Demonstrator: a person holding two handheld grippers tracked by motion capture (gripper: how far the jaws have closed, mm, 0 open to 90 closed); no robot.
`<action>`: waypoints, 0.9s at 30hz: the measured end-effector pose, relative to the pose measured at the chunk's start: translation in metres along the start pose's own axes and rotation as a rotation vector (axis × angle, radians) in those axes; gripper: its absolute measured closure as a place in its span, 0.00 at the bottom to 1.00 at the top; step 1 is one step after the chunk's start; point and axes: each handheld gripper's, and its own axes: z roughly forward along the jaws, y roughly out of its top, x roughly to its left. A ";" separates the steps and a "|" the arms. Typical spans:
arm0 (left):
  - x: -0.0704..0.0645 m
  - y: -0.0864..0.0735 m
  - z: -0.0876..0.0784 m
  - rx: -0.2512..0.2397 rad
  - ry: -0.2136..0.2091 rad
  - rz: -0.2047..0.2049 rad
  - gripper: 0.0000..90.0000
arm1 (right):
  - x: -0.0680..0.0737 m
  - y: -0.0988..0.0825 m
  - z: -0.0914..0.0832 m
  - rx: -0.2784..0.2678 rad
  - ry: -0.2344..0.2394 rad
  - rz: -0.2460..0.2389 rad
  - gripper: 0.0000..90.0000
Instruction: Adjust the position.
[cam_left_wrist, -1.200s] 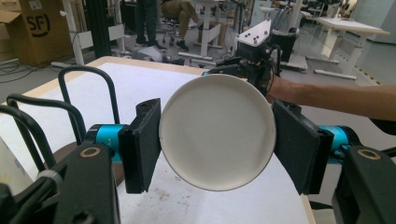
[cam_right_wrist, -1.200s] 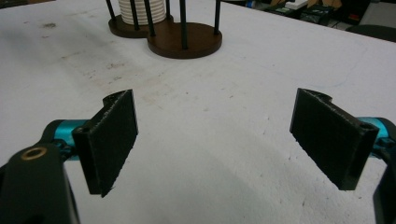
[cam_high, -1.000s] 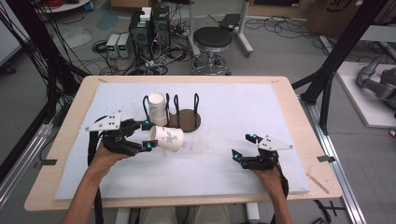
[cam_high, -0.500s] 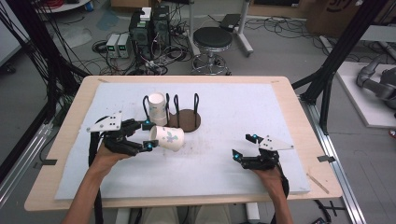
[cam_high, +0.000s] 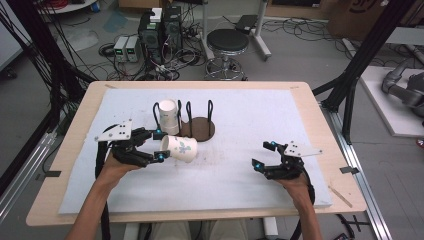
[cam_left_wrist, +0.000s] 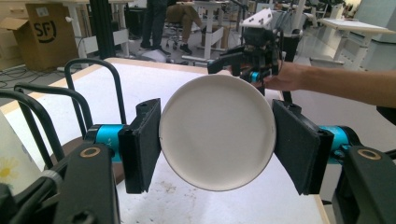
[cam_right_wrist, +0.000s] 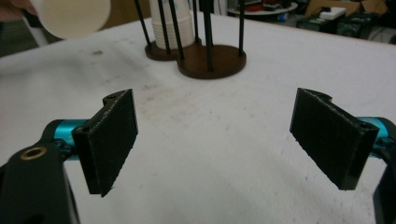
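Nothing has shifted since the earlier frames. Left gripper (cam_high: 159, 146) stays clamped on a paper cup (cam_high: 181, 148), held sideways above the white mat (cam_high: 250, 175) beside the wire rack (cam_high: 192, 122), likely for slotting in. One rack bay holds stacked cups (cam_high: 168, 115); others stand empty. Right gripper (cam_high: 265, 156) rests open, idle.

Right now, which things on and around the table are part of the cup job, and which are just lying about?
Part of the job:
- paper cup, held on its side in the left gripper
- stack of cups in the wire rack
- right gripper, open over the white mat

Lying about:
- stool
- computer boxes and cables on the floor
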 end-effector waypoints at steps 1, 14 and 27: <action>0.000 0.000 0.000 -0.003 0.000 0.000 0.40 | -0.001 0.004 -0.001 -0.004 0.020 0.001 0.17; -0.004 0.001 0.004 -0.012 -0.008 0.003 0.40 | -0.002 0.053 0.001 0.005 0.301 -0.082 0.17; -0.009 0.004 0.019 -0.014 -0.039 0.010 0.40 | 0.007 0.095 0.037 0.055 0.455 -0.167 0.17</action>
